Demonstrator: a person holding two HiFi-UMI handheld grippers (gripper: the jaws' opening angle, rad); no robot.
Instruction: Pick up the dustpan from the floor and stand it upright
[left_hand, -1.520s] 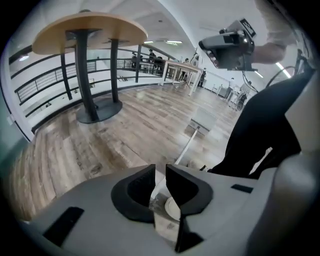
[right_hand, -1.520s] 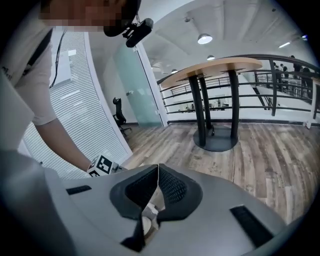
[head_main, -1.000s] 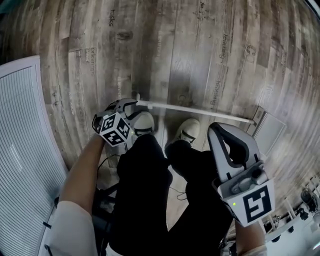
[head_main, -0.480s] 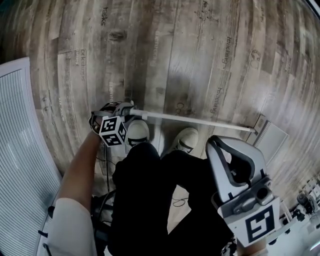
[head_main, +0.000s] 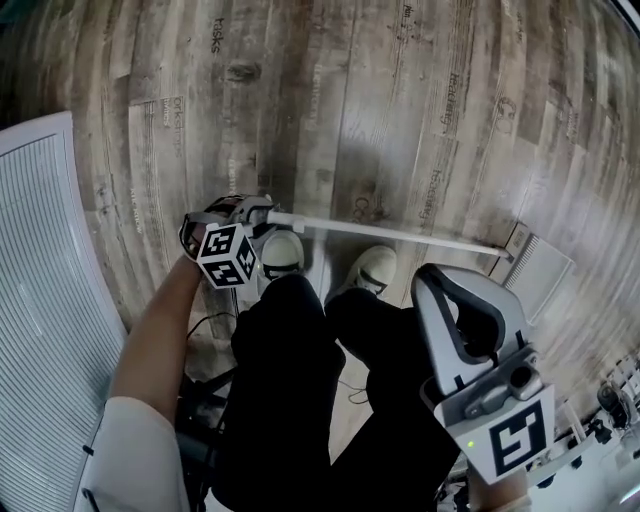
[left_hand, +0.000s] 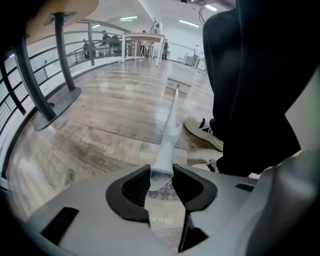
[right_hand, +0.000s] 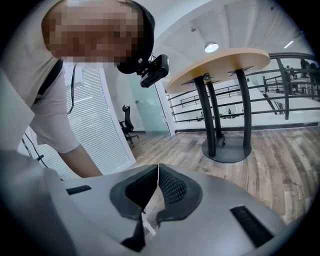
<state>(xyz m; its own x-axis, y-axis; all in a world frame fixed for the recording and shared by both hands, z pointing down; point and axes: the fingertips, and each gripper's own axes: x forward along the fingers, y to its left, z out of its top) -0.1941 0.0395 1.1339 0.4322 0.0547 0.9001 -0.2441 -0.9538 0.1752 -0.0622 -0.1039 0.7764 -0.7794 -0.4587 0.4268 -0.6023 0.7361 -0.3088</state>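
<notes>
Wooden floor (head_main: 350, 90), dustpan (head_main: 540, 262) lying flat at the right, its long white handle (head_main: 390, 232) stretched across in front of the person's shoes.
Left forearm (head_main: 160, 340) reaches straight down and the left gripper (left_hand: 161, 175) points steeply at the floor, jaws closing onto the handle's free end, pads touching both its sides. Right gripper (right_hand: 158, 166) hangs raised over the right leg, tilted slightly down, jaw tips together with nothing between them, well clear of the dustpan.

floor (head_main: 420, 90): wood-grain planks, faint sheen; dustpan handle (head_main: 390, 231): smooth plastic; left claw pads (left_hand: 132, 187): matt, ribbed
</notes>
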